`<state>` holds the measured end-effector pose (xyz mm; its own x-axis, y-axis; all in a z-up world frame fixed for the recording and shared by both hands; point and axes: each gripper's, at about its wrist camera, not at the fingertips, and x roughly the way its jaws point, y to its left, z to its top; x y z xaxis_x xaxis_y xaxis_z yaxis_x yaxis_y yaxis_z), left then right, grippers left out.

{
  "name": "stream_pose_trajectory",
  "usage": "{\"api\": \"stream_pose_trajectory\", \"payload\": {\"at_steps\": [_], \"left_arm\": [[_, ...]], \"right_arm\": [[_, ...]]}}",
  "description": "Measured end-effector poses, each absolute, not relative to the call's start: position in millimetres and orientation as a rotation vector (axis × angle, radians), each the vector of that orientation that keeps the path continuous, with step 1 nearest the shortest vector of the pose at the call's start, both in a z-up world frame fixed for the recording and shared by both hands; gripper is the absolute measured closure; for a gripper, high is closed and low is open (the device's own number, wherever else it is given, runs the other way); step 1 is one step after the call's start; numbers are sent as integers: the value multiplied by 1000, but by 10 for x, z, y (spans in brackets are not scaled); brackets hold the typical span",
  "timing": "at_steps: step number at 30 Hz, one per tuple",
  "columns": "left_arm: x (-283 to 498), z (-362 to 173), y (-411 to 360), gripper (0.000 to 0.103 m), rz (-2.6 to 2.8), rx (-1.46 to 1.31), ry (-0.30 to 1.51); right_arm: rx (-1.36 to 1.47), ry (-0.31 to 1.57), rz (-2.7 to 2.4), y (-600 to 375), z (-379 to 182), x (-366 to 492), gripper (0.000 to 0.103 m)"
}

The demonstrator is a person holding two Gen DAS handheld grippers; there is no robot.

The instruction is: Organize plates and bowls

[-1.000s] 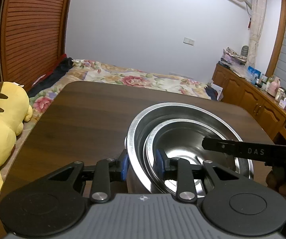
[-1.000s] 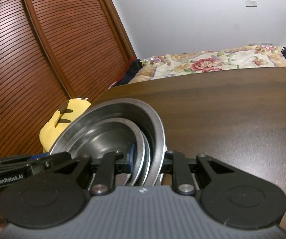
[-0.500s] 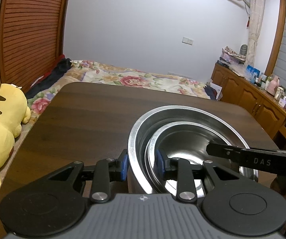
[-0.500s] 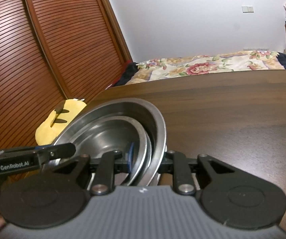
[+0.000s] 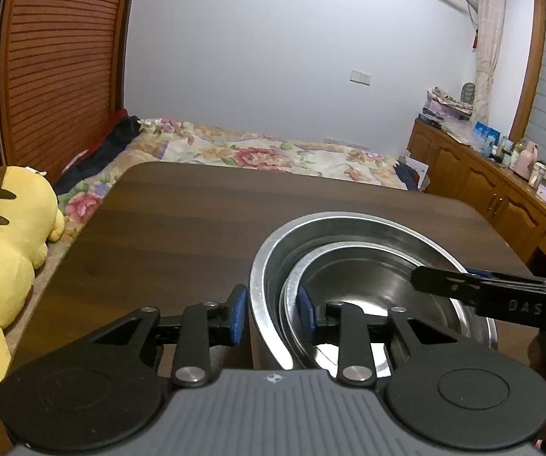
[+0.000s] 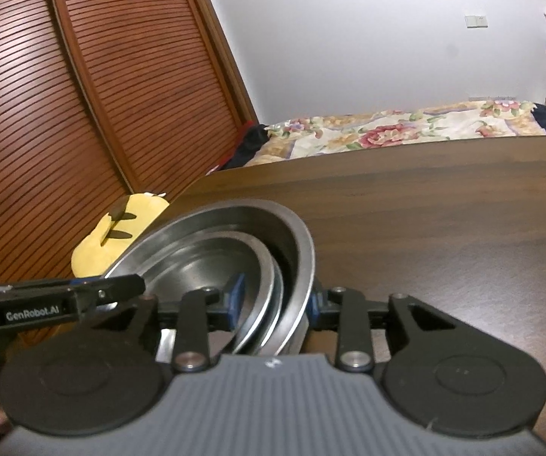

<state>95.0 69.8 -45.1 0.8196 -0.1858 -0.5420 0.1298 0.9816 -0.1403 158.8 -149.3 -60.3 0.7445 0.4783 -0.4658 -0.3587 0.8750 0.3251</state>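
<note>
A stack of nested steel bowls is held over the dark wooden table; a smaller bowl sits inside the large one. My left gripper is shut on the near left rim, one blue pad outside, one inside. My right gripper is shut on the opposite rim of the same stack. Each gripper's finger shows across the bowl in the other's view: the right finger and the left finger.
A yellow plush toy lies left of the table, beside a floral bed. Slatted wooden wardrobe doors stand on the left. A wooden sideboard with small items runs along the right wall.
Both grippers keep their hold on the bowl stack. The stack has moved back toward me and lifted slightly, so more bare table shows beyond it.
</note>
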Motion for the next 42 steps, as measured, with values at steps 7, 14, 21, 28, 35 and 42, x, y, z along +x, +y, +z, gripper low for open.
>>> {"api": "stream_pose_trajectory", "payload": {"at_steps": [7,14,21,28,35,42], "left_arm": [[880,-296,667,41,-136,-60,544],[701,-94,504,10,-155,-15,469],[460,79,334,0,-161,19,397],[289,194,204,0,-133,49,407],[174,192,142,0,-104,66,396],[104,113,115,0,-111,58,400]], "right_arm": [[192,522,429,-1574,-509,1515,53],[166,449,385,-1769,-331,1338,32],[140,349,340,-1956,-132,1068,3],[147,311,285,-2052,-33,878,0],[119,295,205,-2088,2,712,0],[84,313,148,-2055,-41,583,0]]}}
